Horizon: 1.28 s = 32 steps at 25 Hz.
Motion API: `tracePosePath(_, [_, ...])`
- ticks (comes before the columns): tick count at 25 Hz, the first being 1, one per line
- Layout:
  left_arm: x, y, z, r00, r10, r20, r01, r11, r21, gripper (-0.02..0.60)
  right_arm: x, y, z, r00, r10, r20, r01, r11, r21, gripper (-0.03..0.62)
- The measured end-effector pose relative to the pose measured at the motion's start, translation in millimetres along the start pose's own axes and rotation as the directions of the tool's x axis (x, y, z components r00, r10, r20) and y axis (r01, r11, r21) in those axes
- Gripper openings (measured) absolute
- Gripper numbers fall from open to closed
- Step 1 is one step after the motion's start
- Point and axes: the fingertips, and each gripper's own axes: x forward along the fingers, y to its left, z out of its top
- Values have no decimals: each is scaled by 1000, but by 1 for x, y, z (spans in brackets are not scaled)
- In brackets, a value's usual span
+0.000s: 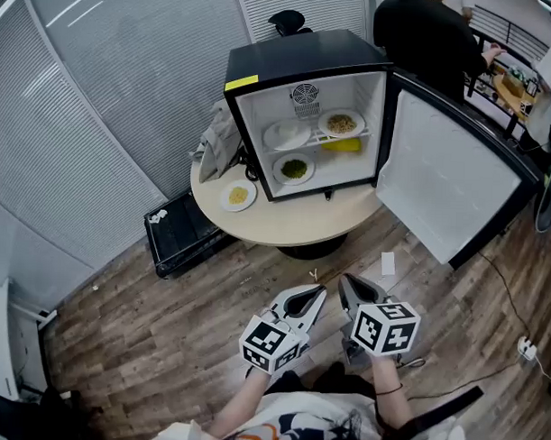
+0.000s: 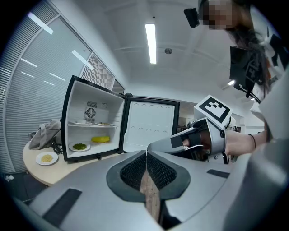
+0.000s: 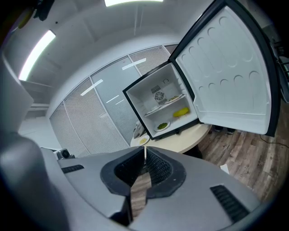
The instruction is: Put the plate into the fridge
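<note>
the plate (image 1: 237,196) of yellow food sits on the round table (image 1: 302,223), just outside the open fridge (image 1: 299,60) at its 8 o'clock, well apart from both grippers. the left gripper (image 1: 320,294) and right gripper (image 1: 344,285) hang side by side over the wood floor (image 1: 154,332), at the table's 6 o'clock, each with jaws pressed together on nothing. a plate of greens (image 1: 294,168) lies inside the fridge.

Head view: high up, looking steeply down. The open fridge (image 1: 299,57) on the round table (image 1: 302,223) sits upper centre, well apart from the left gripper (image 1: 319,292) and right gripper (image 1: 344,282) at the bottom edge.
Left gripper view: low, near level along its jaws, with the fridge at left and the right gripper alongside at right.
Right gripper view: frame tilted, fridge small at mid-frame.
All three views share the fridge and round table.
</note>
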Motion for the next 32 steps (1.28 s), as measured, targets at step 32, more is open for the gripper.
tracePosePath(32, [-98,14,-7,998,-38,40,39,999,-6,11,-12,85,-46,999,-50,11,50,999,16,17])
